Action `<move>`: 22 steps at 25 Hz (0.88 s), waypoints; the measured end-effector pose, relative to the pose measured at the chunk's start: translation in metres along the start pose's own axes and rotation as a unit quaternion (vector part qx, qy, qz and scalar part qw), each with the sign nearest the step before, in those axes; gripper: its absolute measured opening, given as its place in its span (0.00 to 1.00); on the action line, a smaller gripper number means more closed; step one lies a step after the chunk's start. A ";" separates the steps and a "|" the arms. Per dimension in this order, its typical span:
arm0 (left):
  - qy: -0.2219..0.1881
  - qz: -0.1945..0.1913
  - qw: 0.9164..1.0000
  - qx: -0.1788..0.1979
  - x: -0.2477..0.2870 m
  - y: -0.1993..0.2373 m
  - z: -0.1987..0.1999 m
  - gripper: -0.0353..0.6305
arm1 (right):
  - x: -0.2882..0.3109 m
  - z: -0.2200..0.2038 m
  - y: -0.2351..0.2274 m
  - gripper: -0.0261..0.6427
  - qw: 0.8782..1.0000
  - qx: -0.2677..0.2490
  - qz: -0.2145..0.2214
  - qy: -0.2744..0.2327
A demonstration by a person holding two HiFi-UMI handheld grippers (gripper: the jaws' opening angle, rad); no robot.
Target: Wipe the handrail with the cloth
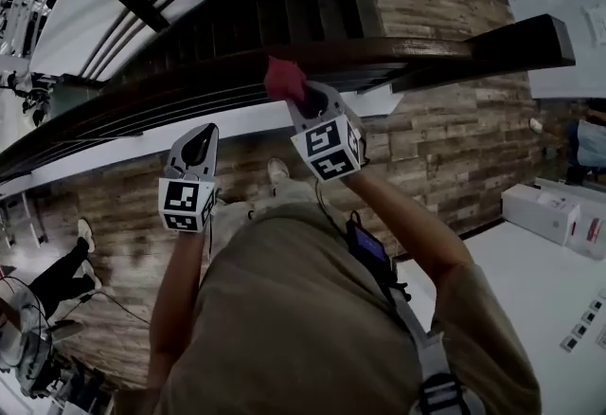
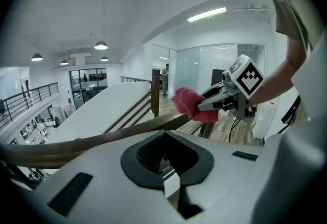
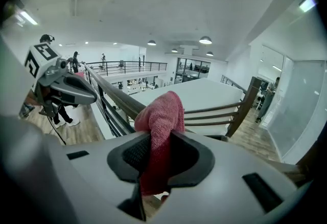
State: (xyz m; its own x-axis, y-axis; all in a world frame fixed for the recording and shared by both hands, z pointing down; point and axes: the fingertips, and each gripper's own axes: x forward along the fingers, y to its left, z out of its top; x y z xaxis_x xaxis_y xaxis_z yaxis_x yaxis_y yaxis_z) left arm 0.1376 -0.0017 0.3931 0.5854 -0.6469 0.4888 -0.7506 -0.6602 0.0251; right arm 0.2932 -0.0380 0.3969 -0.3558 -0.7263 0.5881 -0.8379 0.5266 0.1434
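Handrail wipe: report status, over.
Right hand-held gripper shut on red cloth, cloth at the wooden handrail. Left hand-held gripper shut, empty, short of the rail. Nothing on the rail in the way.

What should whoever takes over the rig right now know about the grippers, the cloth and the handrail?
Right gripper: shut on the red cloth, which sits at the top of the handrail; firm contact is not certain.
Left gripper: shut, empty, held on the near side of the handrail.
Done: cloth gripped and at the rail. How much has been wiped cannot be told.
Left: press the cloth on and wipe along the rail.
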 end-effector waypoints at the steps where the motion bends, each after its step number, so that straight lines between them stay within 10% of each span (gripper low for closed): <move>1: 0.000 0.006 1.000 -0.005 -0.004 0.005 -0.004 0.08 | 0.001 0.005 0.005 0.18 1.000 -0.002 0.006 -0.005; 22: -0.020 0.094 0.993 -0.071 -0.037 0.105 -0.051 0.08 | 0.020 0.016 0.033 0.18 0.997 0.008 0.038 -0.071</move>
State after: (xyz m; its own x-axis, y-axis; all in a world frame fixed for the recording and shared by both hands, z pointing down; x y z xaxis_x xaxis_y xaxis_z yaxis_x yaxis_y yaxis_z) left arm 0.0215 -0.0274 0.4225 0.4414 -0.7700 0.4608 -0.8813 -0.4685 0.0612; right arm 0.2516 -0.0418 0.4008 -0.4722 -0.7403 0.4784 -0.8127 0.5758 0.0889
